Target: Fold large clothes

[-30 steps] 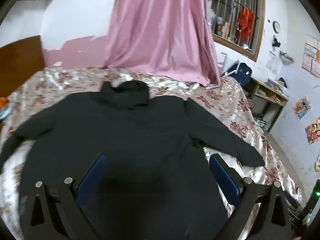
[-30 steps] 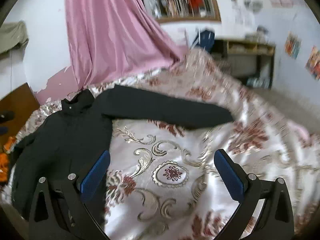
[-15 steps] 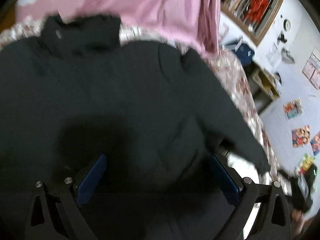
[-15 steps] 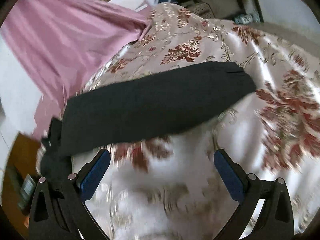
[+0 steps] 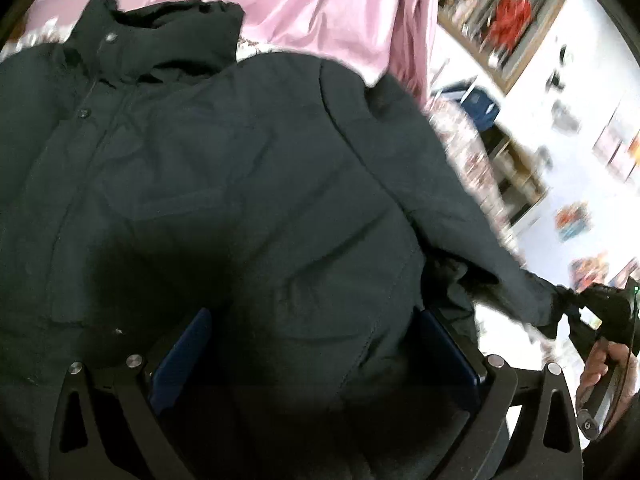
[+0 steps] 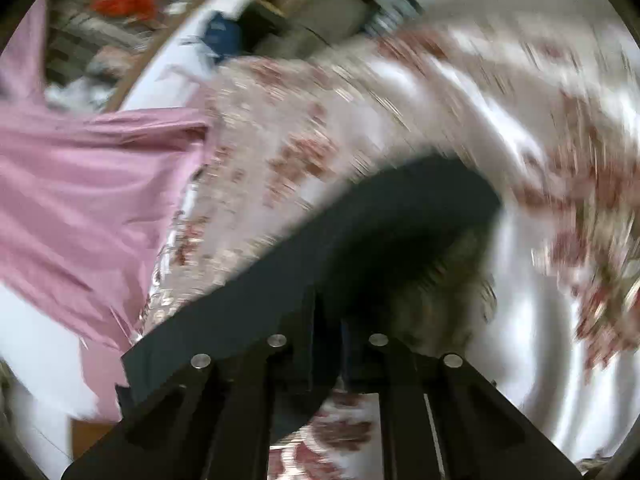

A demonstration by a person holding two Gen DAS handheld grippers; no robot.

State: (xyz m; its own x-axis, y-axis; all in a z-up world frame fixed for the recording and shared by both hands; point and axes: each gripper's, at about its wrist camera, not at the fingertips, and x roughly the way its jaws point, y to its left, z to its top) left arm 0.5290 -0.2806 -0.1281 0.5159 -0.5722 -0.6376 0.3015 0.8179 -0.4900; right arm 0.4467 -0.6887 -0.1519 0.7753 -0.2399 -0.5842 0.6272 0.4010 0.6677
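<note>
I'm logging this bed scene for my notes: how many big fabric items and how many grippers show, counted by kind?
Black jacket: 1
Pink curtain: 1
Floral bedspread: 1
Grippers: 2, left gripper and right gripper
Total: 5

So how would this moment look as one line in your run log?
step: sleeve grab | right gripper: just closed on jacket sleeve | left gripper: open over jacket | surface: bedspread

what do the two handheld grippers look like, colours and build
Left gripper: black angular frame with triangular cut-outs, silver round bolts, dark blue pads on its fingers. Right gripper: same black frame and silver bolts; from the left camera, a green light on it.
</note>
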